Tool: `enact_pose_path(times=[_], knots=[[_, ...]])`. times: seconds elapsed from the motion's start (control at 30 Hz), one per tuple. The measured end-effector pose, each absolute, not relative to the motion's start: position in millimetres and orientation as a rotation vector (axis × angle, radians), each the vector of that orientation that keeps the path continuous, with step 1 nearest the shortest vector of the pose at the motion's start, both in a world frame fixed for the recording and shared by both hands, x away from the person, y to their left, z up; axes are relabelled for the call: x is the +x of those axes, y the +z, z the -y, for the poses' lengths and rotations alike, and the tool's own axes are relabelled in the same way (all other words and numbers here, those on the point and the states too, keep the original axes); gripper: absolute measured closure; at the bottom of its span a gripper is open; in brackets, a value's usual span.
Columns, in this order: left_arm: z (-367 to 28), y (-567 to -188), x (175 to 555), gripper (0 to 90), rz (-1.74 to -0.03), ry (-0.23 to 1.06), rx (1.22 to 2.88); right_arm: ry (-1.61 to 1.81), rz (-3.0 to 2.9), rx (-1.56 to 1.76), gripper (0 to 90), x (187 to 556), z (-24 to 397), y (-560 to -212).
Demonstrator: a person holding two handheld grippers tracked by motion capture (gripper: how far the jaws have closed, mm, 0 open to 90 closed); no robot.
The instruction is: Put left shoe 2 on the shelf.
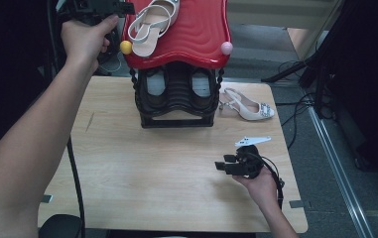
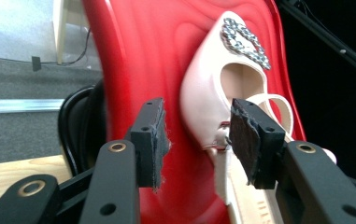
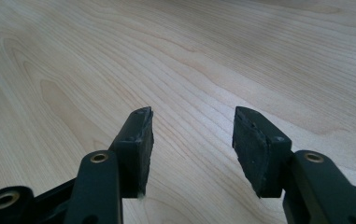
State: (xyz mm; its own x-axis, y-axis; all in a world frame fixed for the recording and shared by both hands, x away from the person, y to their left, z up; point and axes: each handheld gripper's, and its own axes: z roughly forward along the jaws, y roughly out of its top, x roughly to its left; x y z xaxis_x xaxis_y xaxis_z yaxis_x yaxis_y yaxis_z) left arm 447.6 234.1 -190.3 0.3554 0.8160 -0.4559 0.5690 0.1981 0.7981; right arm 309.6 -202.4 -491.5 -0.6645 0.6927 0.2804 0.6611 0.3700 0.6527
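Work in hand: a pale slingback shoe (image 1: 149, 27) lay on the red top (image 1: 196, 29) of a black shoe rack (image 1: 176, 99), sole side up in the high view, and seemed just set there.
Left tongs (image 2: 196, 137): spread, pads clear of the shoe; the heel end sat just ahead of the gap, nothing pinched. Probably released so the shoe could rest on its own.
Right tongs (image 3: 192, 140): spread and empty, hovering low over the wooden surface (image 3: 175, 56), likely waiting its turn.
Second shoe (image 1: 250, 106): on the surface right of the rack, upright, well apart from the right tongs (image 1: 228, 164); I judged it the next to be lifted.
Materials: shoe smooth, leather-like, with a glittering buckle (image 2: 245, 42); rack top glossy, rippled plastic with wavy edges; surface light wood grain; tong pads dark, frayed foam.
Rack interior: dark footwear sat inside, details unclear.
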Motion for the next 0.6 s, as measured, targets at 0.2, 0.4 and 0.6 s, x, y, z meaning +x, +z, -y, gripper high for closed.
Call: enact_pose_path(times=[0.2,0.4,0.6], knots=[[-248,-196,447,54.6,-1.328,0.283,1.473,1.191,-2.56,1.277,49.3,309,203,-490],[-259,-204,445,53.0,-1.329,0.303,1.503,1.196,-2.561,1.275,49.0,309,203,-491],[-268,-217,443,49.4,-1.346,0.329,1.504,1.217,-2.557,1.264,48.5,308,202,-490]])
